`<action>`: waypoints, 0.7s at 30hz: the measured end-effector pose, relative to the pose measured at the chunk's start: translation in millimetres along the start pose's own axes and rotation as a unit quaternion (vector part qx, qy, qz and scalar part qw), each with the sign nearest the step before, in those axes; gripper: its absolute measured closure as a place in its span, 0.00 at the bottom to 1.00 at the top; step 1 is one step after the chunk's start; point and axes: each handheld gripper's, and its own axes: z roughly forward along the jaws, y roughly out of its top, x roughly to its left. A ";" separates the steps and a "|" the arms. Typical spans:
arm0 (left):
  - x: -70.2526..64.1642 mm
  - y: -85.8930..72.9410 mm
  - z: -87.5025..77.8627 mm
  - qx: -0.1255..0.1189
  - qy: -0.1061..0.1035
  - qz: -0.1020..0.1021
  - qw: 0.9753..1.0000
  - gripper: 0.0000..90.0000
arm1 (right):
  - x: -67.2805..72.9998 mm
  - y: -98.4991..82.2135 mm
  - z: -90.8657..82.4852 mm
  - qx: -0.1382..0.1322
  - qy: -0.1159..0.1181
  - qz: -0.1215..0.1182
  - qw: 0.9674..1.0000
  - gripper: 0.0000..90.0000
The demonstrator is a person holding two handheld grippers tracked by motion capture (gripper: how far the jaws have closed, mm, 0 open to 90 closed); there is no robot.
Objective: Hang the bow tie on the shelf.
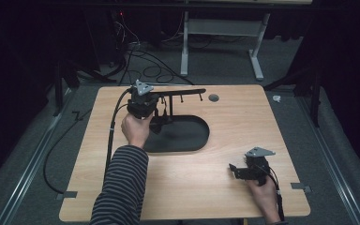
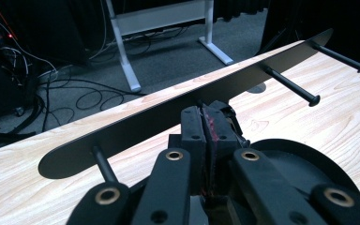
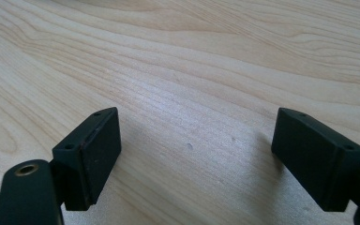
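left claw (image 1: 157, 112) pressed together at the rack's post, under the black crossbar (image 2: 206, 96) with its pegs; whether it pinches the post or something thin, cannot tell. rack stands on its oval base (image 1: 187, 136) at the bench's (image 1: 225, 187) far left. right claw (image 1: 236, 171) spread, empty, low at the near right. pegs bare; hanging or assembly work looks unfinished.

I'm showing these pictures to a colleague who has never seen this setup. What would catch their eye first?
Probably the black stand, an oval base on the wooden table with a long bar of pegs held above it. The left gripper sits just under that bar, jaws shut with something thin and reddish between the pads. At the table's near right corner, the right gripper rests wide open over bare wood.
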 end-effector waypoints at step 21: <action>-0.3 -4.9 -21.2 -0.006 -0.016 -0.007 1.000 0.84 | 0.0 0.0 0.0 0.000 0.000 0.000 1.000 0.19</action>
